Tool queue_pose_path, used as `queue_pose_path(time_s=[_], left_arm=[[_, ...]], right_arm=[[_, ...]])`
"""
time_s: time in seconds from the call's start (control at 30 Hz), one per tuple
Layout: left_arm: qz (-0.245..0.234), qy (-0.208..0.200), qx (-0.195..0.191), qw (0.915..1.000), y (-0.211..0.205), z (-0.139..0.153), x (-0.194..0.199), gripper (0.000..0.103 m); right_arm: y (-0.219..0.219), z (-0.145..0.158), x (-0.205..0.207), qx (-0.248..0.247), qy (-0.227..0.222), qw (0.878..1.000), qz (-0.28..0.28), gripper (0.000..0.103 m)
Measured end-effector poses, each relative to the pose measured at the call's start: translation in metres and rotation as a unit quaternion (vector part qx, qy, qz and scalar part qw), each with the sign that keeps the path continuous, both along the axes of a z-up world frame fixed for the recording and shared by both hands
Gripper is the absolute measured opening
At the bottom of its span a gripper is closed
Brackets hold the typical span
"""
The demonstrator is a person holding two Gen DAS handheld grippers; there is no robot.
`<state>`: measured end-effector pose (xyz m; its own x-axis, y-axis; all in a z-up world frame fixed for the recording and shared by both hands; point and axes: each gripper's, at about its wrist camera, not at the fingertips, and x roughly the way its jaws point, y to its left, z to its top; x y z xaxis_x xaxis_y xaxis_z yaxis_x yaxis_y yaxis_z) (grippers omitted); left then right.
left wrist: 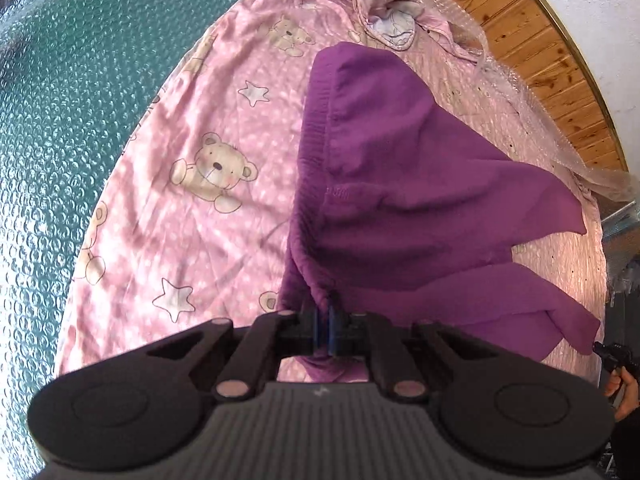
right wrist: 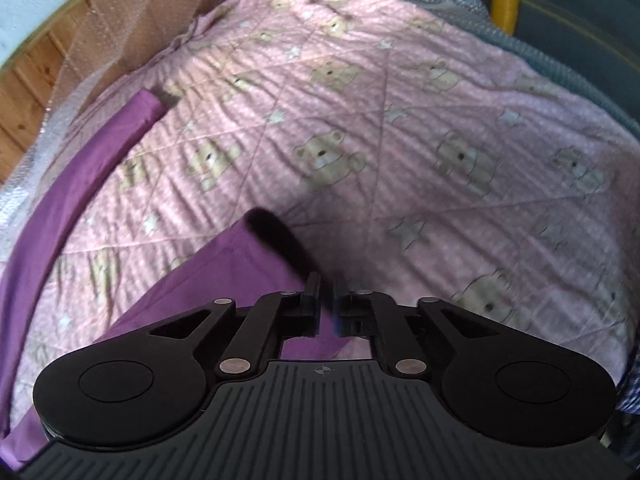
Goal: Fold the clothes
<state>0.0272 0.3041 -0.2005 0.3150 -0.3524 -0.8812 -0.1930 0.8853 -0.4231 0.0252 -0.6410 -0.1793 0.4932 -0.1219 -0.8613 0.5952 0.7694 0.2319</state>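
Observation:
A purple garment (left wrist: 392, 184) with an elastic waistband hangs lifted over the pink teddy-bear quilt (left wrist: 208, 152). My left gripper (left wrist: 325, 320) is shut on the gathered waistband edge of the purple garment. In the right wrist view, my right gripper (right wrist: 328, 308) is shut on another edge of the purple garment (right wrist: 236, 276), which drapes down to the left. A long purple strip (right wrist: 92, 164) of it stretches toward the far left. The right gripper also shows at the right edge of the left wrist view (left wrist: 610, 354), at the garment's far corner.
The quilt (right wrist: 400, 140) covers the bed. A wooden panel (left wrist: 532, 44) and white wall lie behind it. Teal bubble wrap (left wrist: 60, 160) lies to the left. A yellow roll (right wrist: 506, 0) stands at the far right.

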Motion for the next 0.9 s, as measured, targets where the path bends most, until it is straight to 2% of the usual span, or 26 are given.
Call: queue_pose_path(time_s=[0.07, 0.13, 0.2, 0.27, 0.3, 0.33, 0.57, 0.6, 0.63, 0.67, 0.7, 0.8, 0.83, 0.87, 0.9], left_arm=[[0.001, -0.003, 0.010, 0.9999, -0.005, 0.004, 0.002, 0.005], [0.003, -0.006, 0.019, 0.9998, -0.011, 0.007, 0.004, 0.005], [0.008, -0.005, 0.026, 0.9996, -0.016, 0.008, 0.005, 0.005], [0.009, -0.002, 0.033, 0.9994, -0.019, 0.008, 0.004, 0.005], [0.010, -0.002, 0.035, 0.9993, -0.020, 0.008, 0.003, 0.005], [0.011, -0.002, 0.037, 0.9992, -0.020, 0.009, 0.002, 0.005], [0.011, -0.008, 0.046, 0.9988, -0.025, 0.011, 0.003, 0.005], [0.011, -0.009, 0.047, 0.9988, -0.026, 0.011, 0.003, 0.005], [0.011, -0.010, 0.048, 0.9987, -0.026, 0.011, 0.004, 0.005], [0.011, -0.011, 0.050, 0.9986, -0.027, 0.012, 0.004, 0.005], [0.011, -0.012, 0.051, 0.9986, -0.028, 0.012, 0.004, 0.005], [0.011, -0.014, 0.054, 0.9984, -0.030, 0.012, 0.005, 0.005], [0.013, -0.012, 0.056, 0.9983, -0.030, 0.012, 0.004, 0.005], [0.015, -0.011, 0.057, 0.9982, -0.030, 0.011, 0.003, 0.005], [0.016, -0.010, 0.059, 0.9981, -0.031, 0.011, 0.002, 0.005]], right_arm=[[0.013, -0.009, -0.012, 0.056, -0.023, 0.998, -0.008, 0.043], [0.025, -0.020, -0.017, 0.085, -0.037, 0.996, -0.012, 0.043], [0.031, -0.033, -0.012, 0.082, -0.033, 0.996, -0.019, 0.043], [0.033, -0.042, -0.005, 0.061, -0.038, 0.997, -0.031, 0.036], [0.031, -0.042, -0.001, 0.058, -0.043, 0.997, -0.031, 0.011], [0.027, -0.042, 0.003, 0.059, -0.041, 0.997, -0.030, 0.000], [-0.002, 0.040, 0.049, 0.031, -0.140, 0.990, -0.001, 0.001], [-0.006, 0.044, 0.054, 0.031, -0.138, 0.990, 0.013, 0.005], [-0.006, 0.042, 0.056, 0.019, -0.123, 0.992, 0.032, 0.026], [-0.005, 0.035, 0.054, -0.002, -0.100, 0.993, 0.055, 0.057], [-0.003, 0.028, 0.052, -0.023, -0.076, 0.994, 0.078, 0.072], [0.006, -0.004, 0.037, -0.086, 0.007, 0.983, 0.159, 0.067], [0.008, -0.014, 0.030, -0.089, 0.027, 0.979, 0.181, 0.062], [0.009, -0.023, 0.025, -0.082, 0.045, 0.974, 0.204, 0.029], [0.011, -0.028, 0.023, -0.076, 0.062, 0.970, 0.222, 0.002]])
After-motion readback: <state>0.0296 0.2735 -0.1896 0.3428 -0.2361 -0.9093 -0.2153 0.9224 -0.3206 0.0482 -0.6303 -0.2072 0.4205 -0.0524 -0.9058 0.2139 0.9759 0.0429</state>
